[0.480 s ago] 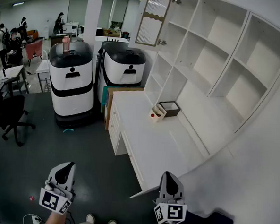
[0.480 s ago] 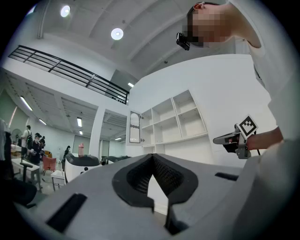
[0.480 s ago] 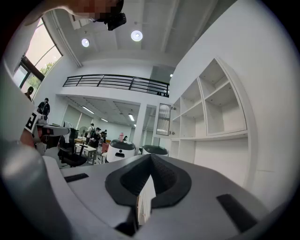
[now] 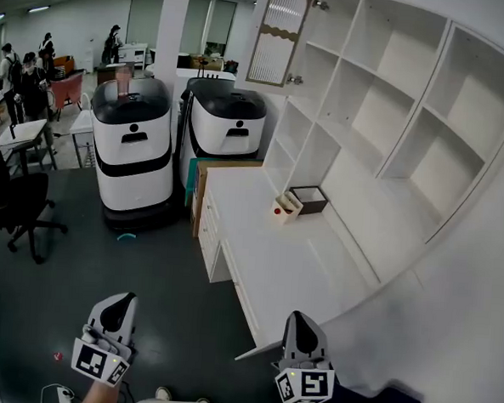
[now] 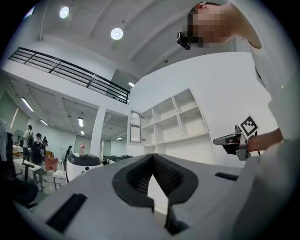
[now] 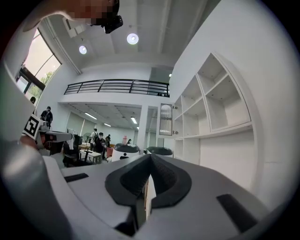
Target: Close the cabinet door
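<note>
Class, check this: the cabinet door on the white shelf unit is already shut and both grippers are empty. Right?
No. The head view shows the cabinet door standing open on the white shelf unit; the left gripper and right gripper are empty.

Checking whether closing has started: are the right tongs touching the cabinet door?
Apart. The head view shows the right tongs low at the near corner of the desk, whose whole length lies between them and the open door.

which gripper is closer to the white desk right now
Right. The right gripper is just beside the near corner of the white desk, its jaws shut and empty. The left gripper is well off to the desk's left, over the dark floor.
</note>
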